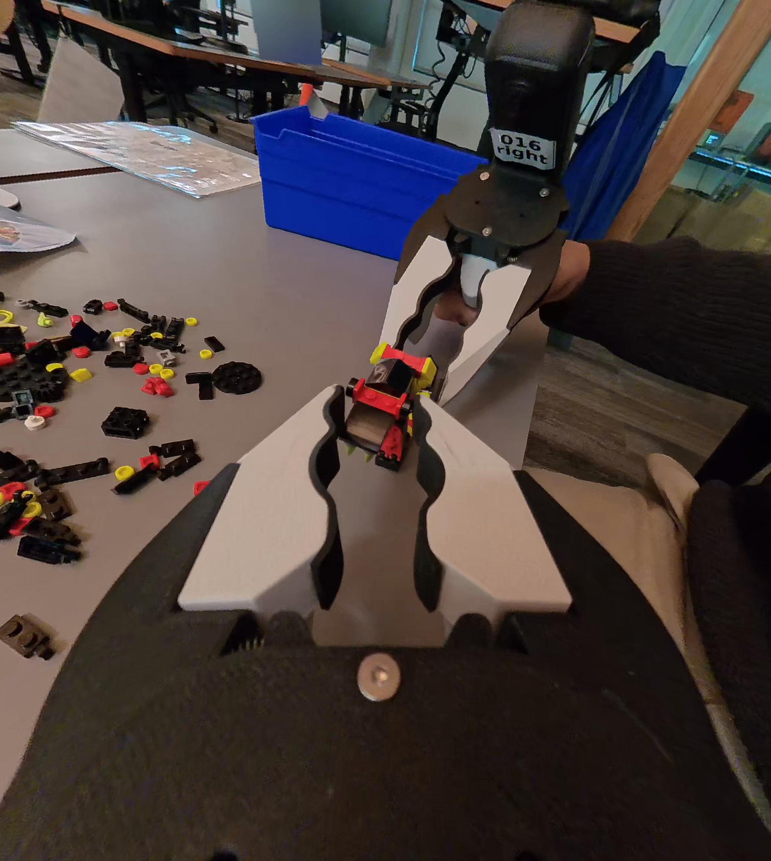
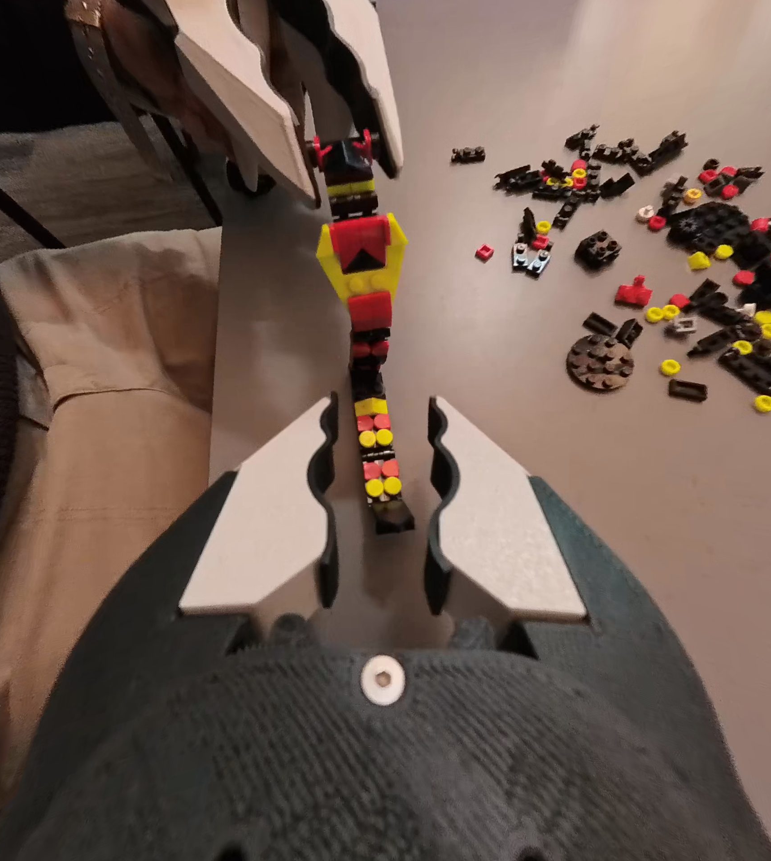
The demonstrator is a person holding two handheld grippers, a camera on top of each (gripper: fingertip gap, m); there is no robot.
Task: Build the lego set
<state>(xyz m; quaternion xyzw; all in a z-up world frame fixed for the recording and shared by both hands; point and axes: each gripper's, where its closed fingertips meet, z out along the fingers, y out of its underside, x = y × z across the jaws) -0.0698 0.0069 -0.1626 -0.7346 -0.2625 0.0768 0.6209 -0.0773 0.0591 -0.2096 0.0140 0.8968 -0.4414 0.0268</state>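
A long red, yellow and black lego model (image 2: 365,251), like a snake, hangs between the two grippers above the grey table (image 1: 234,261). My left gripper (image 1: 379,410) is shut on its head end (image 1: 381,396); it also shows at the top of the right wrist view (image 2: 351,158). My right gripper (image 2: 383,400) is open, its fingers on either side of the tail end with gaps on both sides. It also shows in the left wrist view (image 1: 420,368), held by a hand in a dark sleeve.
Several loose black, red and yellow pieces (image 1: 71,372) lie spread on the table (image 2: 700,279). A blue bin (image 1: 351,186) stands at the back, with a booklet (image 1: 1,233) and a clear sleeve (image 1: 141,153) nearby. The table edge and the person's lap are close by (image 2: 94,372). One gripper's finger ends stand about 8 cm off the other's.
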